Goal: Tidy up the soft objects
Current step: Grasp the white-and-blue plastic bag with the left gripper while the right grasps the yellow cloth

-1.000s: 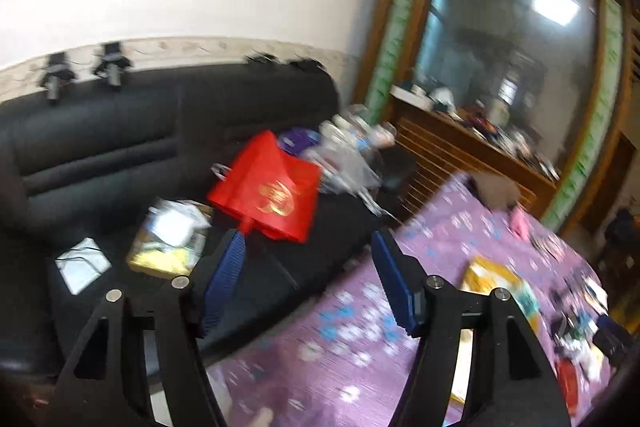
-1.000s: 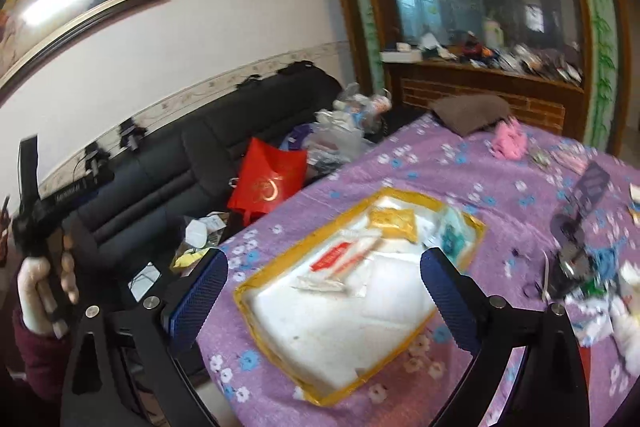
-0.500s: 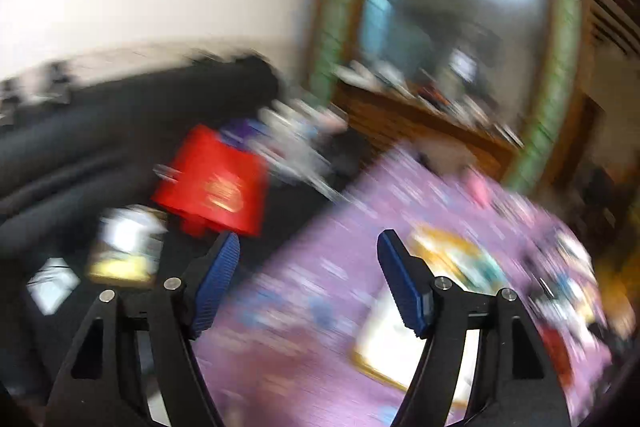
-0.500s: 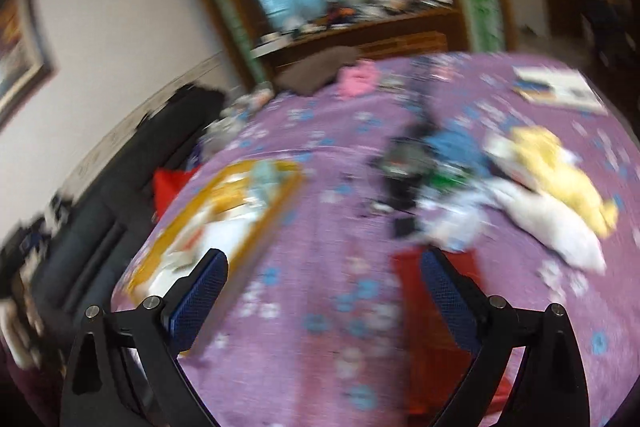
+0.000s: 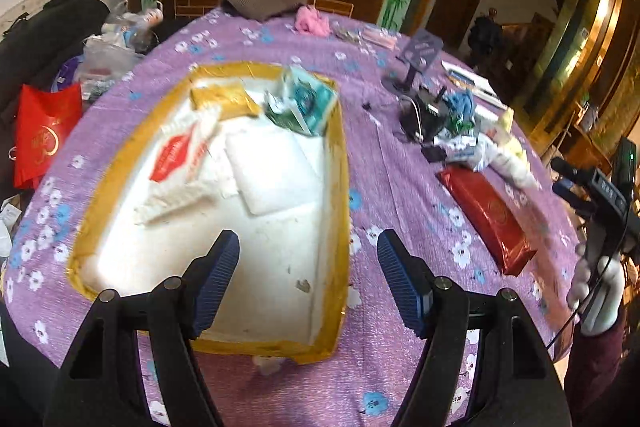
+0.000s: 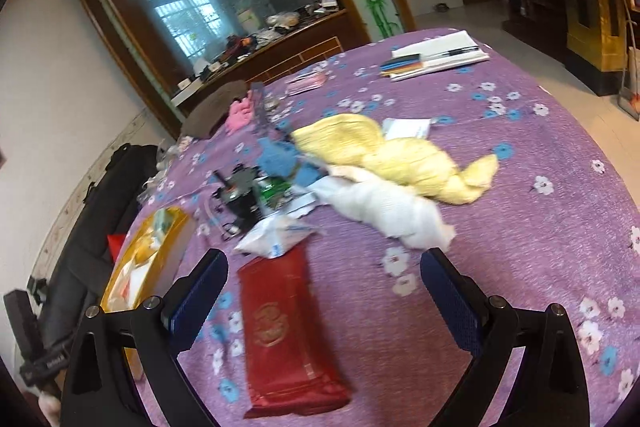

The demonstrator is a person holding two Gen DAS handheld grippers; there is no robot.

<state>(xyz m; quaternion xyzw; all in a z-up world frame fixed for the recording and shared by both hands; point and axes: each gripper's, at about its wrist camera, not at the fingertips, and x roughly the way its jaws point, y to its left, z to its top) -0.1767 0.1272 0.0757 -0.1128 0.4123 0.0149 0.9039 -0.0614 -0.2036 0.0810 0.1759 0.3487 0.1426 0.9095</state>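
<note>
The right gripper (image 6: 322, 291) hangs above the purple flowered tablecloth (image 6: 540, 227) with its blue-padded fingers spread wide and nothing between them. A flat red foil packet with a gold emblem (image 6: 286, 331) lies on the cloth under the gap, closer to the left finger. Beyond the right fingertip lies a twisted white cloth bundle (image 6: 384, 207), and touching its far side a twisted pale yellow cloth bundle (image 6: 400, 155); both are clear of the fingers. Left of them sits a clutter of white wrappers, a black device and a blue cloth (image 6: 280, 159). Farther back lie a pink fluffy item (image 6: 240, 115) and a brown knitted piece (image 6: 212, 107).

The left gripper (image 5: 308, 281) is likewise wide apart and empty, poised over the near edge of a shallow white foam tray with yellow-taped rim (image 5: 340, 187). Inside the tray are a white foam slab (image 5: 272, 167), a red-and-white packet (image 5: 176, 155), a yellow packet (image 5: 220, 99) and a teal-and-white printed packet (image 5: 308, 103) leaning at the far corner.
</note>
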